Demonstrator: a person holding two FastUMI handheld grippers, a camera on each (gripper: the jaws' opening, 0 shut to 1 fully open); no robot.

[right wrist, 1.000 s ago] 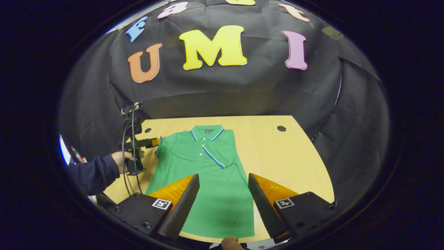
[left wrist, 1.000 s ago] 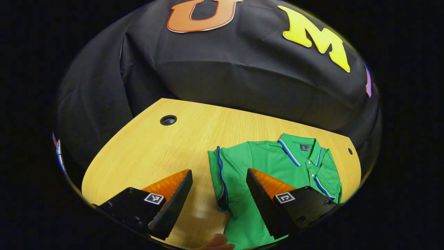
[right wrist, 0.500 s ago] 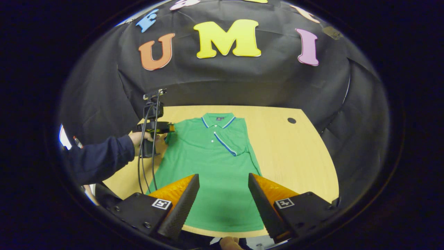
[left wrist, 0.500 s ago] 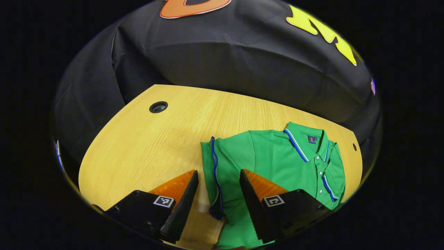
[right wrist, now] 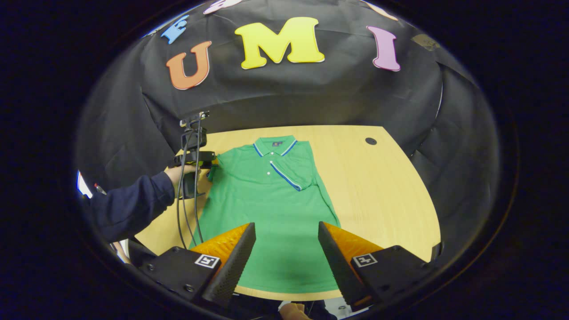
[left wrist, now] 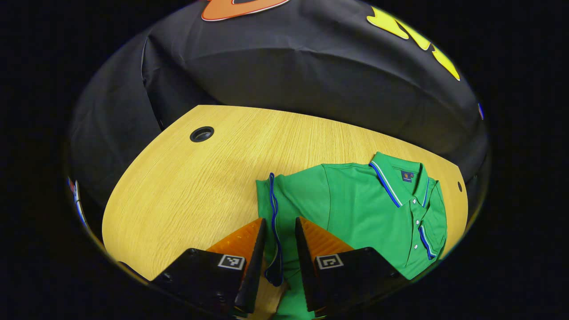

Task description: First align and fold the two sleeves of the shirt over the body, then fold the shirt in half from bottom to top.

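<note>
In the left gripper view, the green polo shirt (left wrist: 355, 209) lay flat on the wooden table (left wrist: 191, 191), its collar (left wrist: 398, 180) toward the far right and its front placket with white buttons running down beside it. One sleeve (left wrist: 429, 235) was already folded over the chest at the right, its blue-striped cuff lying across the body. The other sleeve (left wrist: 284, 200) still spread out over the table, its blue-trimmed cuff edge (left wrist: 273, 231) running down between the fingers of the left gripper (left wrist: 279, 249). Those fingers stood close on either side of the cuff with only a narrow gap between them; whether both actually pressed on the cloth could not be told. A round cable hole (left wrist: 202, 134) sat in the table well apart from the shirt, toward the far left, and a second, smaller hole (left wrist: 459, 186) lay just beyond the collar. In the right gripper view, the shirt (right wrist: 271, 209) lay lengthwise down the middle of the table (right wrist: 378, 186), collar (right wrist: 274, 145) at the far end and hem near the camera. The right gripper (right wrist: 286, 249) hung released above the lower part of the body, its fingers spread wide and grasping nothing. At the left, a hand (right wrist: 180, 174) in a dark blue sleeve (right wrist: 131, 204) held the left gripper (right wrist: 212, 163) at the unfolded sleeve, with black cables (right wrist: 186, 209) hanging down from it.
</note>
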